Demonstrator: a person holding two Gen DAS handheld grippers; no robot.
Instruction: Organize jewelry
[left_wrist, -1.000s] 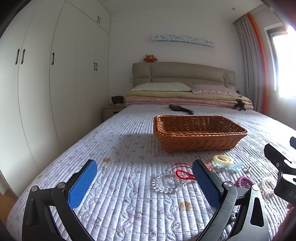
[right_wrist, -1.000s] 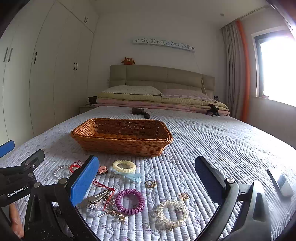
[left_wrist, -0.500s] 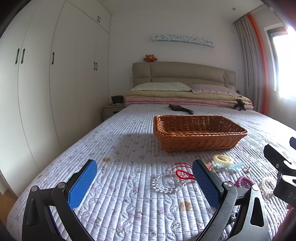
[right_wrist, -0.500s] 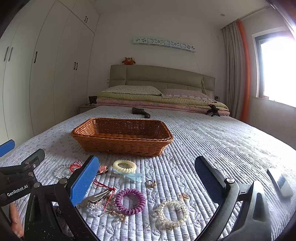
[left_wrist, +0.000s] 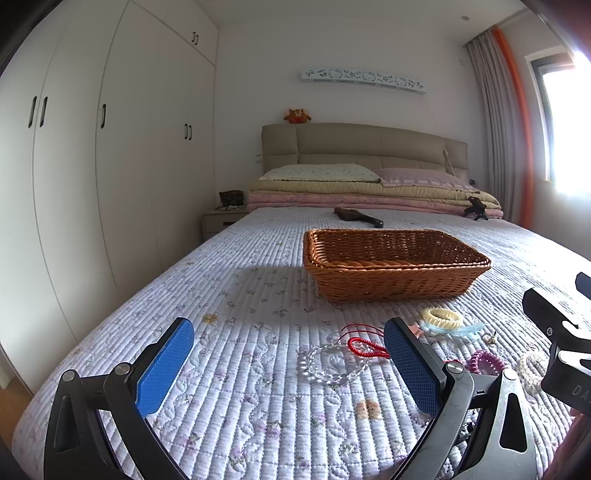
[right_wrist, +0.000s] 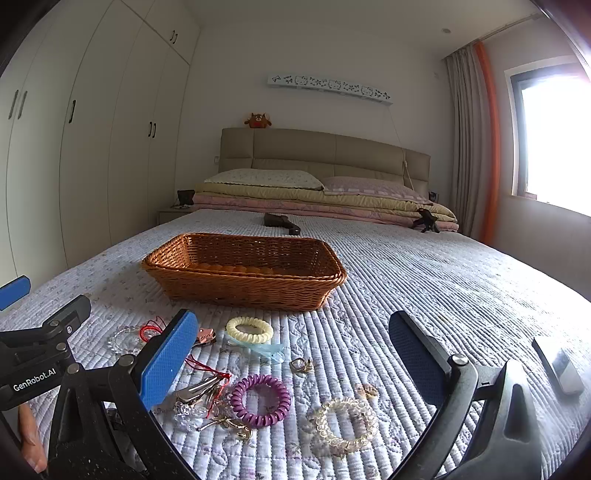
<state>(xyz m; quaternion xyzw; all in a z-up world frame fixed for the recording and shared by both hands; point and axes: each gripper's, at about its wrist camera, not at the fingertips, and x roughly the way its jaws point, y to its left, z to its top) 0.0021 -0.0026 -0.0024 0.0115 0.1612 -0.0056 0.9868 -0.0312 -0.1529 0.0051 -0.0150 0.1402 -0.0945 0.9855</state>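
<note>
A brown wicker basket (left_wrist: 395, 269) (right_wrist: 243, 273) sits on the quilted bed, with nothing visible inside it. In front of it jewelry lies loose: a cream coil band (right_wrist: 249, 329) (left_wrist: 442, 316), a purple coil band (right_wrist: 260, 399) (left_wrist: 485, 361), a clear bead bracelet (right_wrist: 345, 419) (left_wrist: 334, 363), a red cord (left_wrist: 364, 347), a light-blue clip (right_wrist: 267, 350), silver clips (right_wrist: 197, 387) and a small ring (right_wrist: 301, 365). My left gripper (left_wrist: 288, 363) hovers open just short of the bead bracelet and red cord. My right gripper (right_wrist: 295, 354) hovers open over the pile.
A dark object (right_wrist: 280, 221) and a small dark tripod (right_wrist: 426, 219) lie near the folded bedding and pillows at the headboard. A grey remote-like device (right_wrist: 557, 365) lies on the quilt at right. White wardrobes (left_wrist: 92, 147) line the left wall, a nightstand (left_wrist: 221, 219) beside the bed.
</note>
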